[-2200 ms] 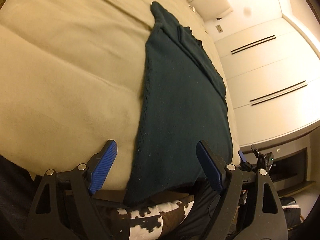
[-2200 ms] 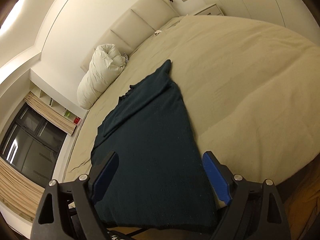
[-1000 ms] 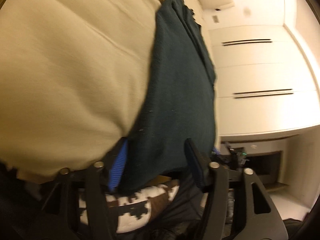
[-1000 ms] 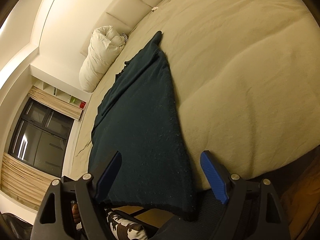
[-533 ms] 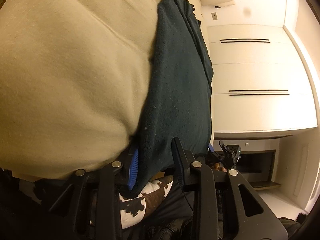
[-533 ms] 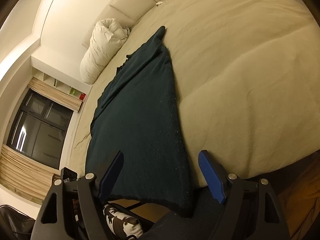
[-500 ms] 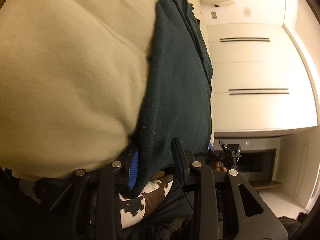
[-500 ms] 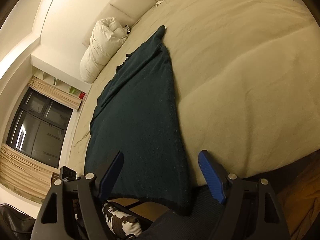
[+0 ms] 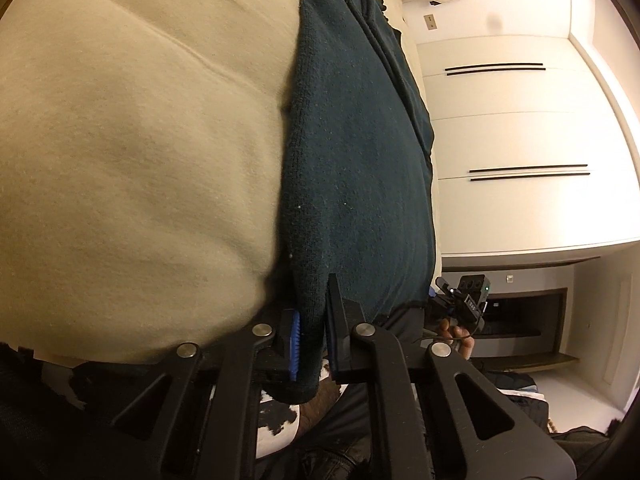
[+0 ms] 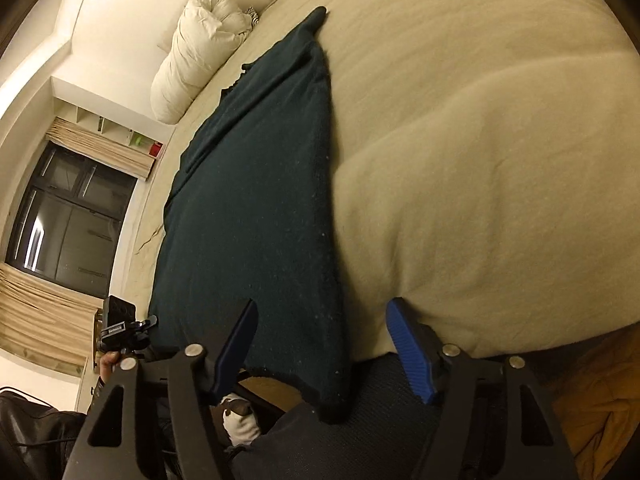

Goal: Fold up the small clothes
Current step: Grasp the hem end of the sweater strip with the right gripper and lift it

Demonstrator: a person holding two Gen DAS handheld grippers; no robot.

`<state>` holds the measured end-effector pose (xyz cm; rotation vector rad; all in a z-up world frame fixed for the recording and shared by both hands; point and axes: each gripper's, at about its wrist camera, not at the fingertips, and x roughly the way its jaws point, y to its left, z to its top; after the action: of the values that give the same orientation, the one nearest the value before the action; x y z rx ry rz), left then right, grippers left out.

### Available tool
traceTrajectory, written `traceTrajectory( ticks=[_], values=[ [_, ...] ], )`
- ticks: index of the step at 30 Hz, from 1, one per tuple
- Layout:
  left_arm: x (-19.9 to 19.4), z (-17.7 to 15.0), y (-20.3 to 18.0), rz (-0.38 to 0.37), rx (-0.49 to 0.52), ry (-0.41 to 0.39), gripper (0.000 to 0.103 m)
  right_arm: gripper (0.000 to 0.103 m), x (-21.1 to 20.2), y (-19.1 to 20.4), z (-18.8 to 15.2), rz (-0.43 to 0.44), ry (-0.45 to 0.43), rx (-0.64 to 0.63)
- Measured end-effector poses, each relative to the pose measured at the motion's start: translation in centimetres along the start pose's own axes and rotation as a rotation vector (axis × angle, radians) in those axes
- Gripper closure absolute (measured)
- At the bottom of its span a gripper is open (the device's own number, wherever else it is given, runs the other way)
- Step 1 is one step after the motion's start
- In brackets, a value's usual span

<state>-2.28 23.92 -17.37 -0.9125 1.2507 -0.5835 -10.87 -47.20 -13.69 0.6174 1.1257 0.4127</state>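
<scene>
1. A wide bed under a cream, softly quilted cover [image 10: 500,152] fills most of both wrist views; its near edge curves down toward the two grippers.
2. A dark teal knitted garment [image 9: 352,168] lies spread flat on the cover. It runs lengthwise from the near edge of the bed toward the head end, and its hem hangs a little over the near edge. The far end narrows to a point [image 10: 318,12].
3. A rolled white duvet or pillow [image 10: 196,56] rests against the padded headboard at the far left corner of the bed, apart from the garment.
4. The left gripper [image 9: 314,344] is closed tight on one near corner of the garment's hem; the knit is pinched between the blue ribbed pad and the black one.
5. The right gripper [image 10: 320,344] straddles the other near corner of the hem, at the bed's near edge. Its jaws are closing with the cloth between them, but the pads stand clear of the fabric on both sides.
6. A hand [image 10: 108,362] grips the handle of the left gripper at the lower left of the right wrist view.
</scene>
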Motion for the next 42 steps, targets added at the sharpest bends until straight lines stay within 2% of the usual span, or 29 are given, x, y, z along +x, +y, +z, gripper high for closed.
traceTrajectory(
  ticks=[3, 5, 6, 8, 13, 21, 24, 31, 35, 42],
  values=[
    [0.0, 0.0, -0.4, -0.005, 0.022, 0.004, 0.096, 0.057, 0.7, 0.4, -0.6, 0.001, 0.049, -0.019],
    [0.0, -0.1, -0.5, -0.007, 0.03, 0.002, 0.096, 0.073, 1.3, 0.9, -1.1, -0.012, 0.081, -0.042],
    [0.0, 0.0, -0.6, -0.008, 0.033, 0.0, 0.096, 0.076, 1.4, 1.1, -1.4, -0.018, 0.084, -0.052],
    [0.0, 0.0, -0.9, -0.01, 0.039, -0.008, 0.096, 0.091, 1.3, 1.6, -1.6, -0.005, 0.072, -0.072],
    [-1.3, 0.0, -1.7, -0.036, 0.063, -0.035, 0.097, 0.093, 0.0, 3.4, -1.7, 0.062, -0.005, -0.133],
    [-3.1, 1.0, -6.2, -0.151, 0.145, -0.091, 0.097, 0.094, -1.2, 5.8, 0.6, 0.214, -0.124, -0.149],
    [-2.9, 1.5, -5.5, -0.155, 0.118, -0.095, 0.097, 0.094, -0.3, 5.7, 1.8, 0.234, -0.14, -0.113],
    [-3.8, 3.5, -4.9, -0.227, 0.036, -0.147, 0.097, 0.094, -0.4, 7.0, 5.0, 0.335, -0.221, -0.059],
    [-4.5, 7.6, -6.4, -0.28, 0.015, -0.192, 0.097, 0.094, 0.6, 7.9, 8.6, 0.352, -0.249, -0.018],
    [-3.4, 16.5, -10.2, -0.305, 0.043, -0.235, 0.097, 0.094, 3.3, 9.1, 17.0, 0.329, -0.281, 0.045]
  ],
)
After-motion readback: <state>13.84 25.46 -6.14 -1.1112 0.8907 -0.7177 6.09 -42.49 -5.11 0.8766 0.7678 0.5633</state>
